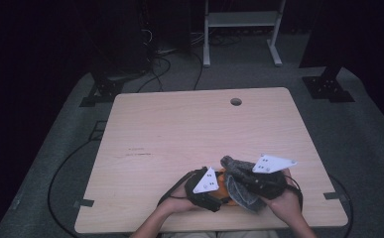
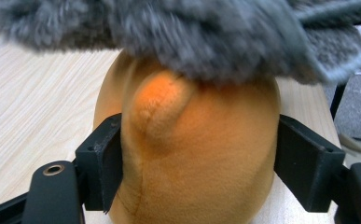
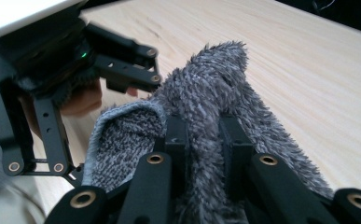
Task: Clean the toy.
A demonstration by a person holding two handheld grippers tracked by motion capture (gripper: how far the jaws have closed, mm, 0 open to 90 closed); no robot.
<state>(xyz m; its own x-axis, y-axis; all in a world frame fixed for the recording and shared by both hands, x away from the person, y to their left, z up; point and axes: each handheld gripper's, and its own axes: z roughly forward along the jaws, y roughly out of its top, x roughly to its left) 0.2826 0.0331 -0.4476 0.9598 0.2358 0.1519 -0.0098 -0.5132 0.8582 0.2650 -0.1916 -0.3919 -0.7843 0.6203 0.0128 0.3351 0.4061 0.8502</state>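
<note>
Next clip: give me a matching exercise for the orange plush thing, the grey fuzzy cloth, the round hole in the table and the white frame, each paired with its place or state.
Things:
1. orange plush thing
2. grey fuzzy cloth
3. round hole
4. white frame

Places or states:
A. near the table's far edge
B. pinched in the right tool
C. on the floor beyond the table
D. between the left tool's jaws, under the grey cloth

Pairs: 1-D, 2-B, 3-A, 4-C
</note>
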